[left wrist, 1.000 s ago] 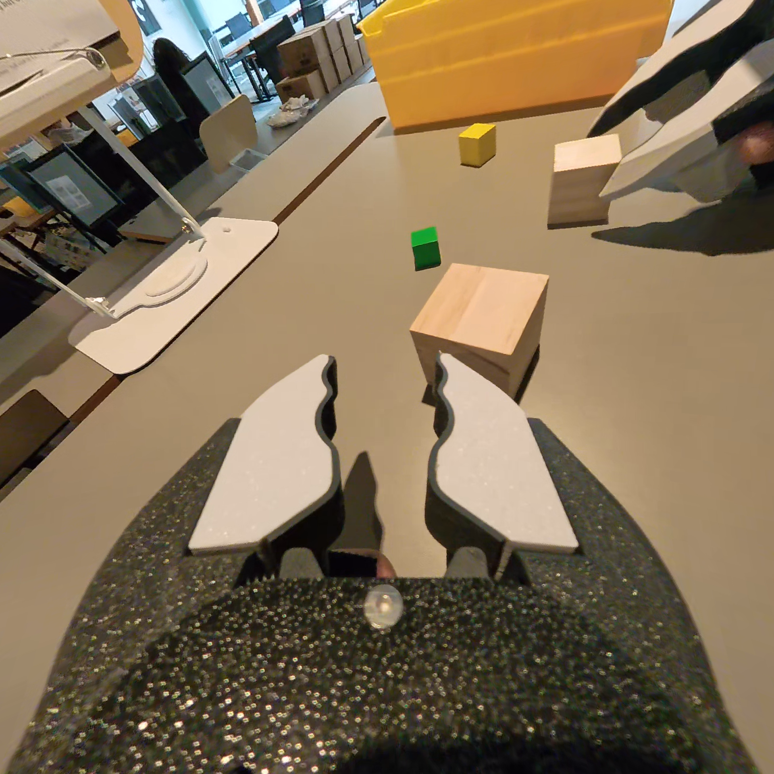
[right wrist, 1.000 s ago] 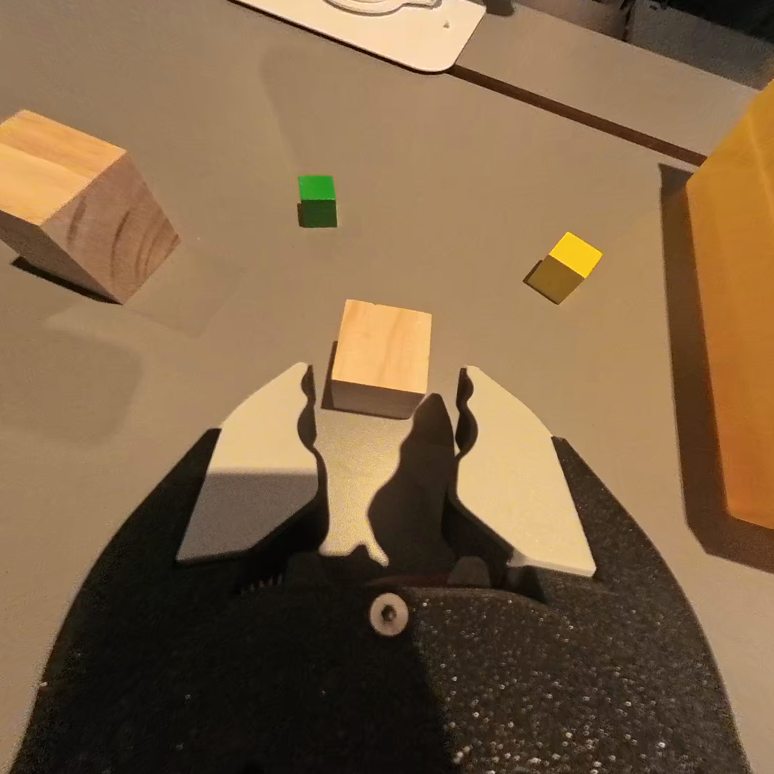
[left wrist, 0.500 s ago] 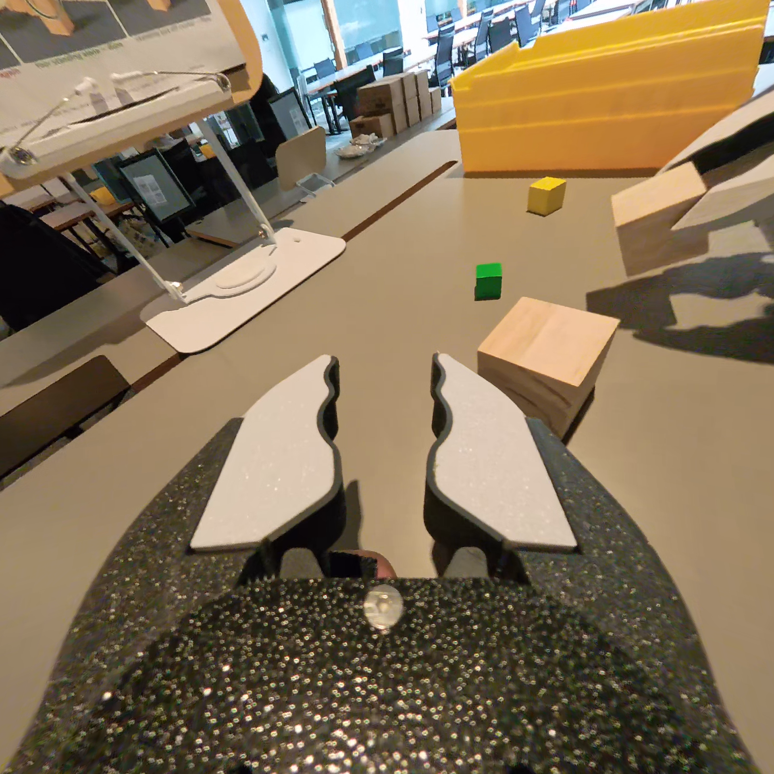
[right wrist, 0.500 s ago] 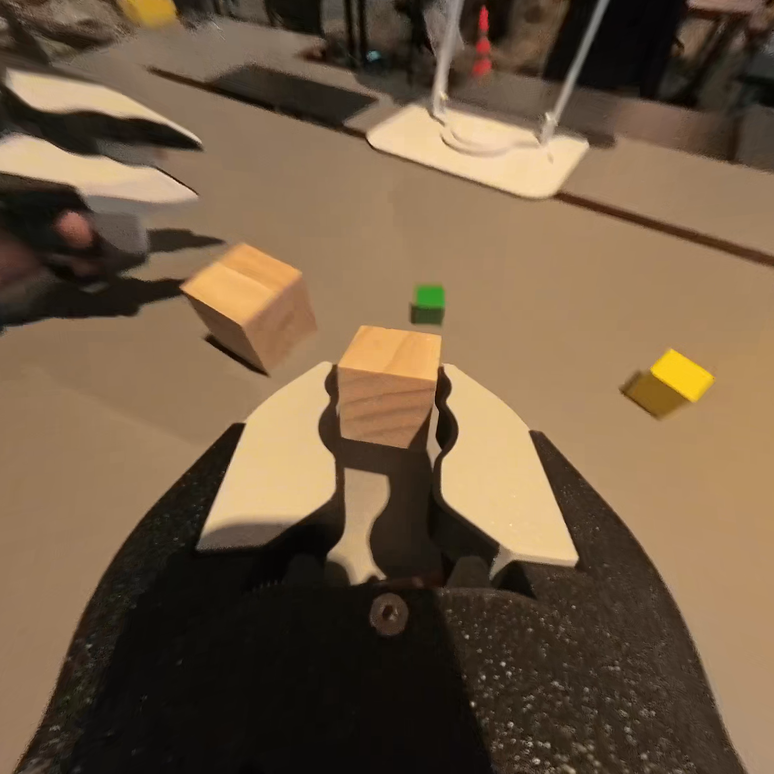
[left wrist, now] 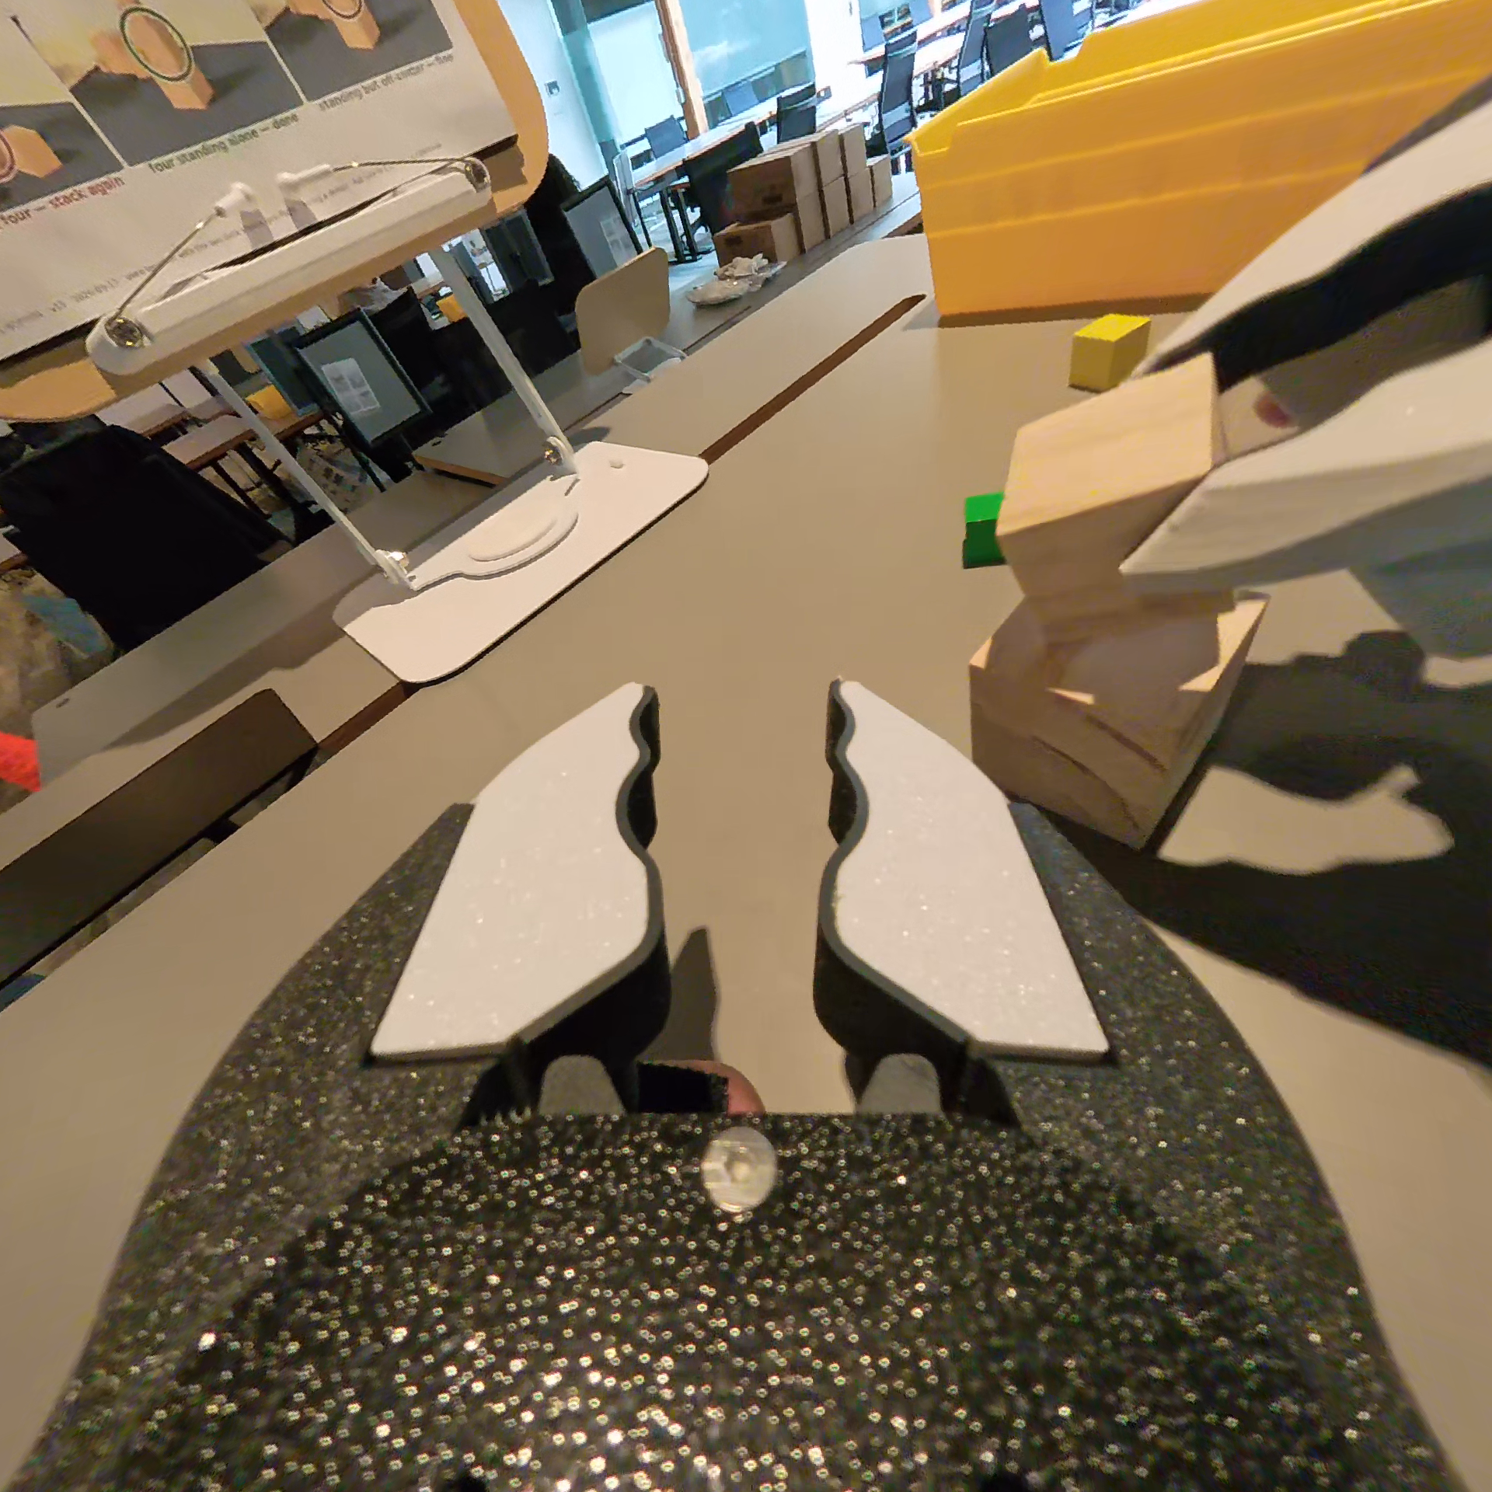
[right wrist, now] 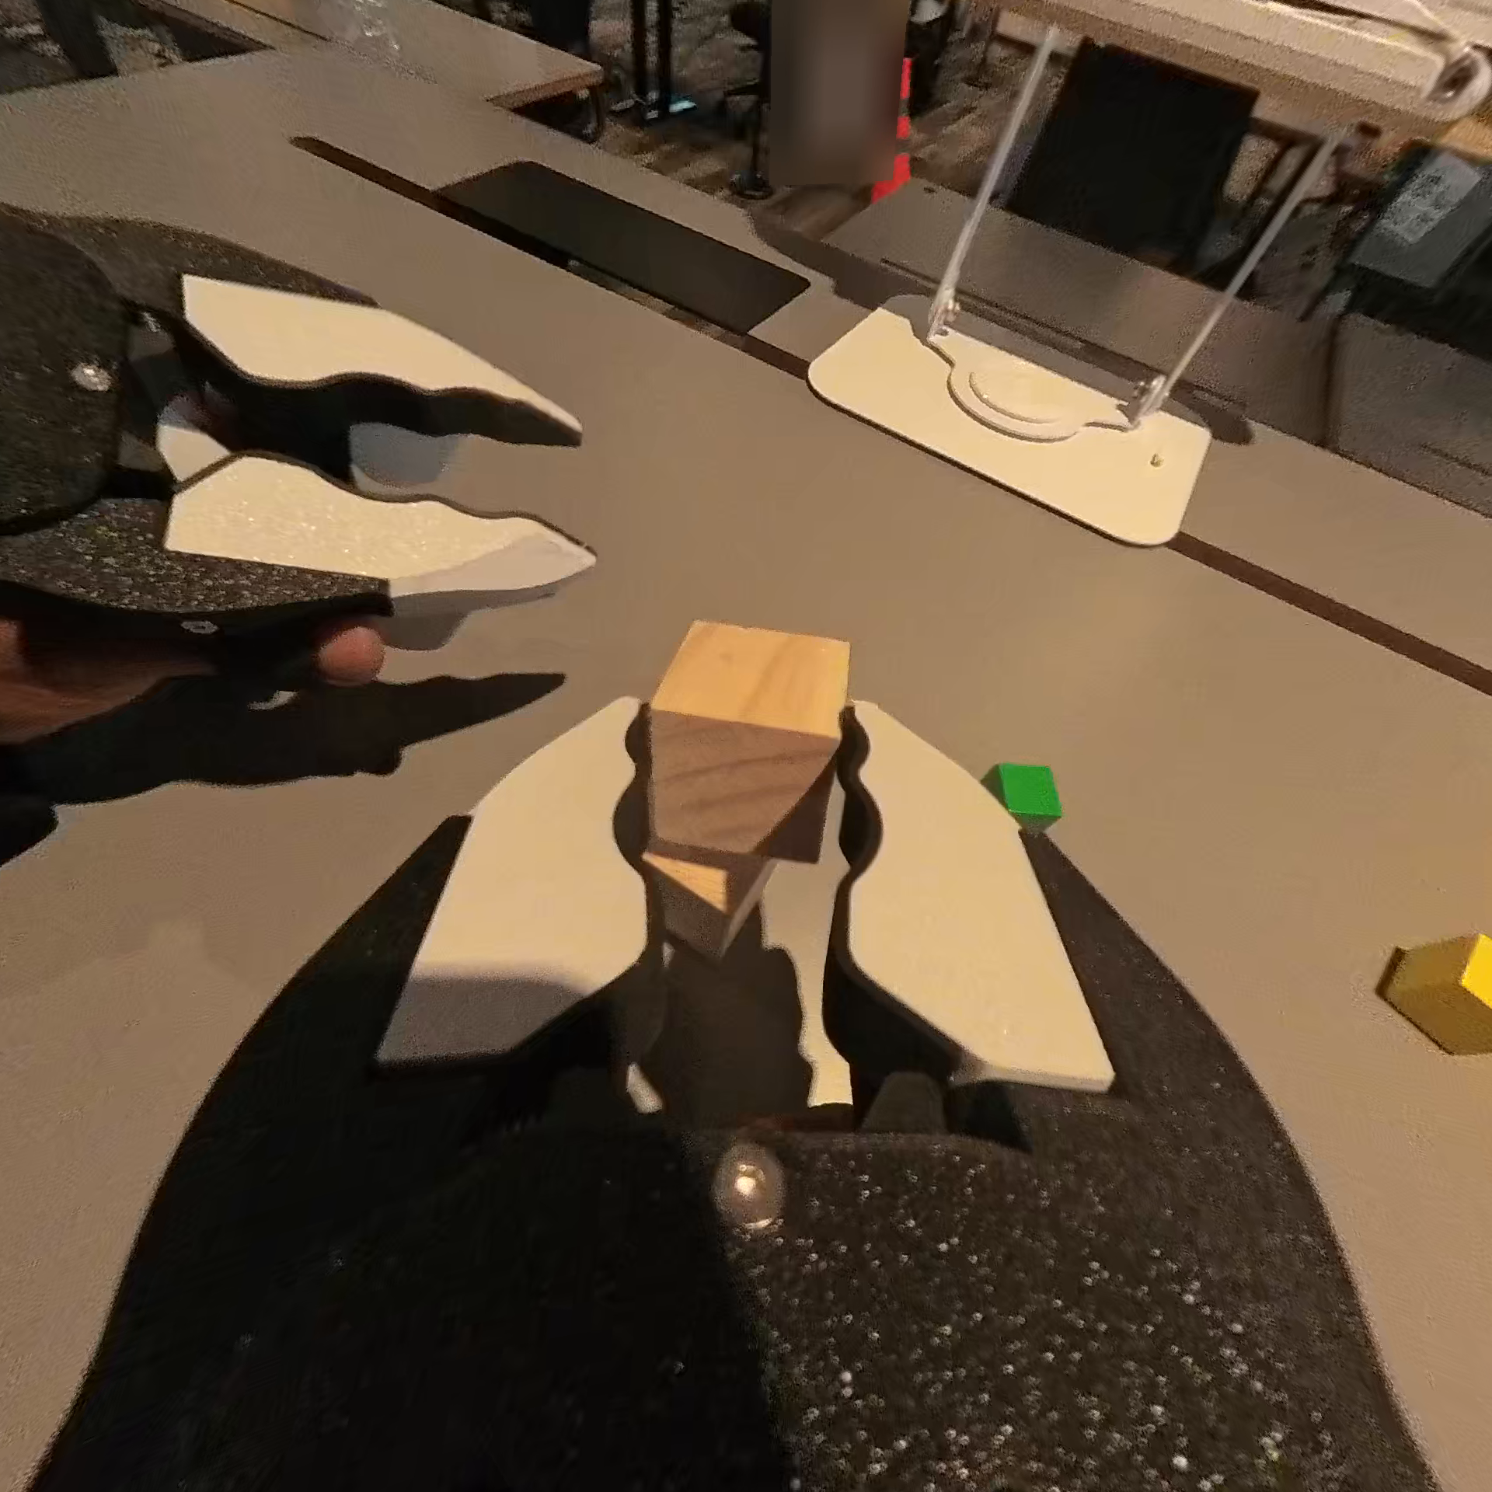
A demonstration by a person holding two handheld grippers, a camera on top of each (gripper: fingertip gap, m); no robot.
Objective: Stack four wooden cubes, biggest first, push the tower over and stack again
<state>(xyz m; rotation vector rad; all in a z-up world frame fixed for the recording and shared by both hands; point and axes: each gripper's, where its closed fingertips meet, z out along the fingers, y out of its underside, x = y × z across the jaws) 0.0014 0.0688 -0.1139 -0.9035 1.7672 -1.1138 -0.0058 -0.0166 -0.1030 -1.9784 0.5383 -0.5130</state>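
My right gripper (right wrist: 747, 714) is shut on the medium wooden cube (right wrist: 751, 670). It holds the cube tilted right over the big wooden cube (right wrist: 706, 900); I cannot tell whether they touch. In the left wrist view the medium cube (left wrist: 1106, 492) sits above the big cube (left wrist: 1098, 718), with the right gripper's fingers (left wrist: 1308, 500) around it. My left gripper (left wrist: 739, 706) is open and empty, low over the table just left of the big cube. A small green cube (left wrist: 982, 529) and a yellow cube (left wrist: 1110, 349) lie farther back.
A yellow bin (left wrist: 1171, 161) stands at the table's far right. A white stand base (left wrist: 525, 557) with a tilted board sits at the left. In the right wrist view the left gripper (right wrist: 585, 492) is at the left, the green cube (right wrist: 1024, 795) and yellow cube (right wrist: 1445, 1005) at the right.
My right gripper closed on the medium cube, lifted it and carried it over the big cube. My left gripper drew back to the left of the big cube, still open.
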